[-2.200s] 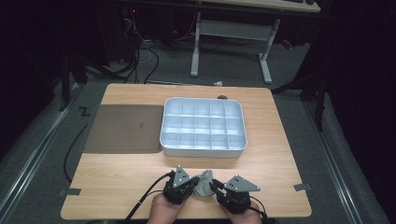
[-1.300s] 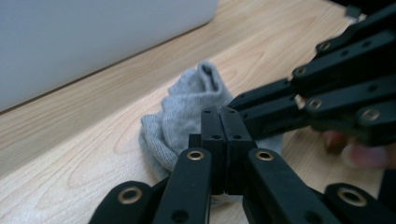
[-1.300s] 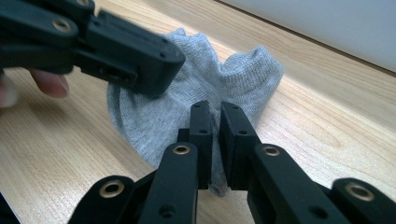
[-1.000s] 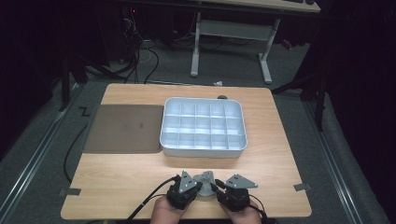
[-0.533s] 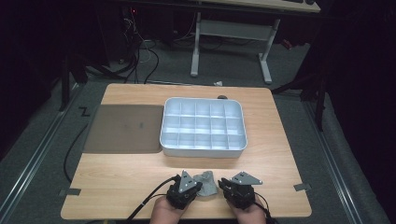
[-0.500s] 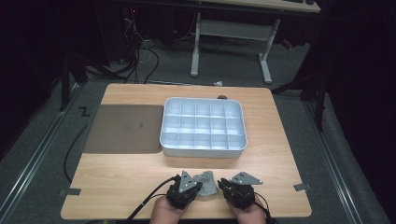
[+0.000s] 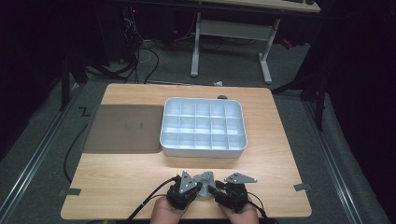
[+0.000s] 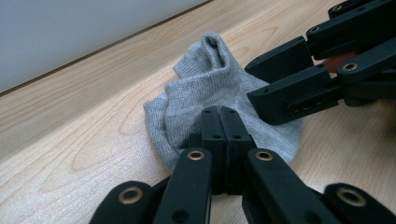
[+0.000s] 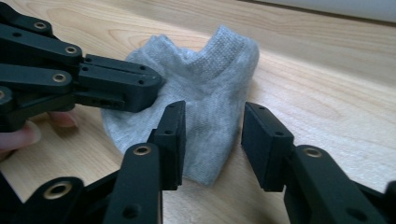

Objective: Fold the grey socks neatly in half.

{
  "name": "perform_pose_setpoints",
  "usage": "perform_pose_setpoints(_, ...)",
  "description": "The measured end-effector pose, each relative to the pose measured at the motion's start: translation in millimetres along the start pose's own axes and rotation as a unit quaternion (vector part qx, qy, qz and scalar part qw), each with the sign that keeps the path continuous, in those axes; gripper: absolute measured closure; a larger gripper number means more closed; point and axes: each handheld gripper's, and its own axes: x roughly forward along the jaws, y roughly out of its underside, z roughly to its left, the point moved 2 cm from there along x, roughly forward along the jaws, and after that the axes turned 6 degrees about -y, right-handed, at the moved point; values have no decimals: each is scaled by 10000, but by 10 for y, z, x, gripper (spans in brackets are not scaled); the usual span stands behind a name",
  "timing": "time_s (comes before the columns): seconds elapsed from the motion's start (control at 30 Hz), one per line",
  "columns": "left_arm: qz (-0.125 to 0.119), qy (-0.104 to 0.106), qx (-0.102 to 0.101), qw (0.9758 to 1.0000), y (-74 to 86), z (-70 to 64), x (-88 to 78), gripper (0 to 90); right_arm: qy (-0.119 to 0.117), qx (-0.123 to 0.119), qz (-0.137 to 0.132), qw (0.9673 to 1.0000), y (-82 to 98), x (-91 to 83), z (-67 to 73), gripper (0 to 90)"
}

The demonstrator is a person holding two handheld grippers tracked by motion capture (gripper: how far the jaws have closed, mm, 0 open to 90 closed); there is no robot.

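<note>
A small grey sock (image 7: 204, 179) lies crumpled on the wooden table (image 7: 116, 177) near its front edge, between my two grippers. My left gripper (image 8: 219, 122) is shut on the near edge of the sock (image 8: 205, 88); in the right gripper view it (image 9: 152, 86) reaches in from the left, pinching the sock (image 9: 210, 84). My right gripper (image 9: 212, 133) is open; its jaws have just been opening, and a fold of the sock lies between them untouched. In the high view the left gripper (image 7: 200, 189) and right gripper (image 7: 214, 190) face each other, with hands behind them.
A white tray (image 7: 203, 152) divided into several compartments stands mid-table, beyond the sock. A dark flat mat (image 7: 123, 128) lies to its left. Tape marks sit at the front corners. Cables and desk legs are on the floor beyond the far edge.
The right gripper has shifted slightly to the right, away from the left one. The sock stays between them and the left gripper has kept still.
</note>
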Motion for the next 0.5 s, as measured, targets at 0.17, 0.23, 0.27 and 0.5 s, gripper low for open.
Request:
perform_pose_setpoints(0.17,-1,-19,26,10000,1,-5,-1,900,-80,114,-21,9999,7,13,19,687)
perform_pose_setpoints(0.23,-3,-37,55,10000,2,-11,-4,900,-121,166,-19,9998,8,12,12,750)
perform_pose_setpoints(0.27,3,-47,86,10000,3,-16,-6,900,-135,157,-55,9998,8,9,7,784)
perform_pose_setpoints(0.5,9,-146,198,9997,7,-38,-6,900,-76,-161,-300,9994,-45,-96,99,833)
